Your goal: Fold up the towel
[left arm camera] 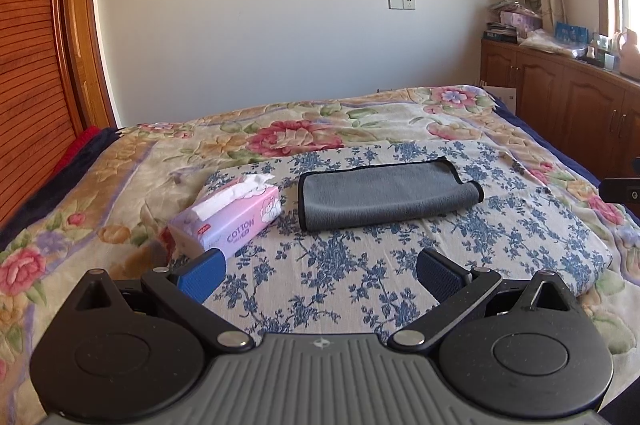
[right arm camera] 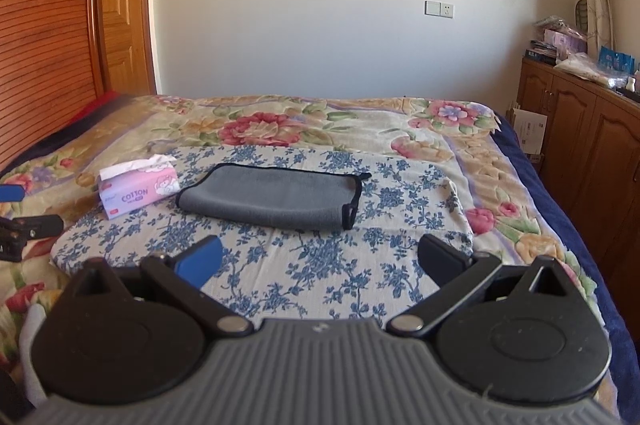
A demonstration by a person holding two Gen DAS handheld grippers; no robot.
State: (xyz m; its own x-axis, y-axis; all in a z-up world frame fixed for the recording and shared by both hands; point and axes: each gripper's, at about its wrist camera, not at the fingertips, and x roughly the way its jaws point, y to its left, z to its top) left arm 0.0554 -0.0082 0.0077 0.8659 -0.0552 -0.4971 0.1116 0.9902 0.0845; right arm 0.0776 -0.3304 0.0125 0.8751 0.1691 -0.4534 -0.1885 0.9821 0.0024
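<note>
A grey towel (left arm camera: 384, 195) with black trim lies folded on a blue-flowered cloth (left arm camera: 344, 265) on the bed; it also shows in the right wrist view (right arm camera: 272, 197). My left gripper (left arm camera: 320, 271) is open and empty, held back from the towel's near edge. My right gripper (right arm camera: 320, 259) is open and empty, also short of the towel. The left gripper's fingers show at the left edge of the right wrist view (right arm camera: 24, 225).
A pink tissue pack (left arm camera: 228, 217) lies left of the towel, also in the right wrist view (right arm camera: 138, 191). The flowered bedspread (left arm camera: 120, 193) surrounds the cloth. A wooden headboard (left arm camera: 28, 97) stands at left, wooden cabinets (left arm camera: 580, 105) with clutter at right.
</note>
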